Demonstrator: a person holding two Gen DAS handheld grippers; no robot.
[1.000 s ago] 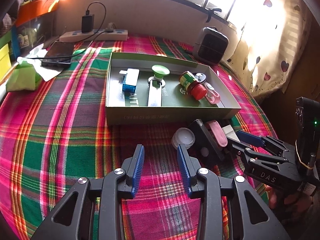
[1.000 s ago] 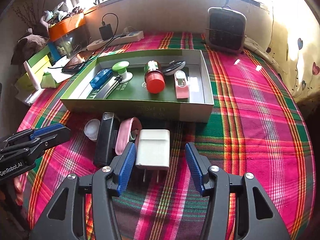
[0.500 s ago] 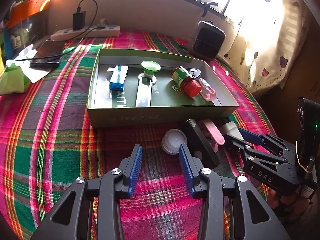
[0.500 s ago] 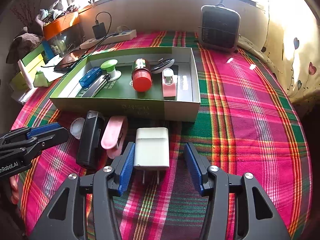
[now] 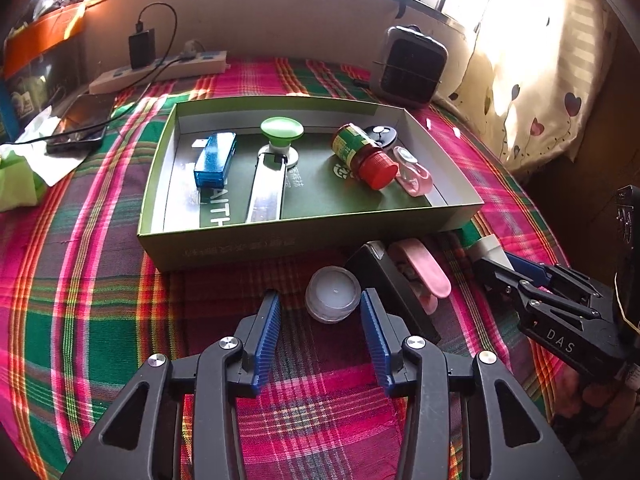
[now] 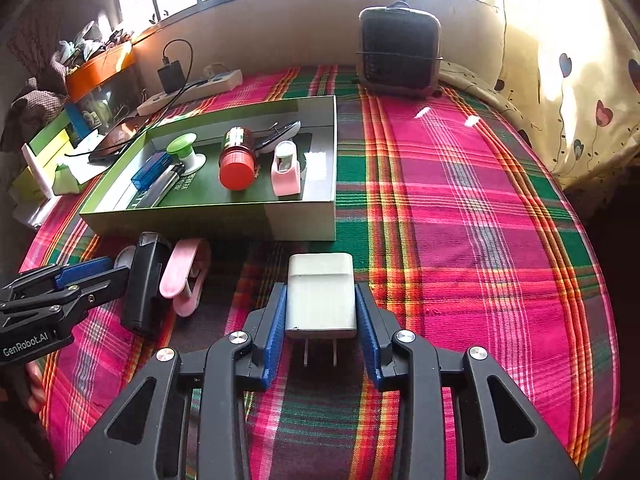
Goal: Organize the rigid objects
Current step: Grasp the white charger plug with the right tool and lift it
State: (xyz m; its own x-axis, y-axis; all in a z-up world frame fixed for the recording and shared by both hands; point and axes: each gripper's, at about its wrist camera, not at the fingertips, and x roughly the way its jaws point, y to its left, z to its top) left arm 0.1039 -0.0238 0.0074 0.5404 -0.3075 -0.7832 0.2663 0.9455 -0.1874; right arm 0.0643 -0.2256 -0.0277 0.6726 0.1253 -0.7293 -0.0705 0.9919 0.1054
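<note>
A green open box (image 5: 248, 242) (image 6: 208, 220) on the plaid cloth holds a blue case (image 5: 215, 158), a green-topped stand (image 5: 281, 130), a red-capped bottle (image 5: 362, 154) and a pink clip (image 5: 412, 174). In front of it lie a small white round jar (image 5: 333, 293), a black device (image 5: 394, 292) (image 6: 146, 280) and a pink clip (image 5: 420, 272) (image 6: 182, 274). My left gripper (image 5: 320, 304) is open, its fingers on either side of the jar's near edge. My right gripper (image 6: 321, 300) is shut on a white plug adapter (image 6: 321, 290) that rests on the cloth.
A small grey heater (image 6: 400, 54) stands at the back by the wall. A power strip (image 5: 160, 70) with a black charger and a phone (image 5: 78, 126) lie at the back left. A curtain (image 6: 580, 80) hangs on the right.
My left gripper moved forward and right until its open fingers flank the white jar. My right gripper moved forward and closed its fingers onto the white plug adapter.
</note>
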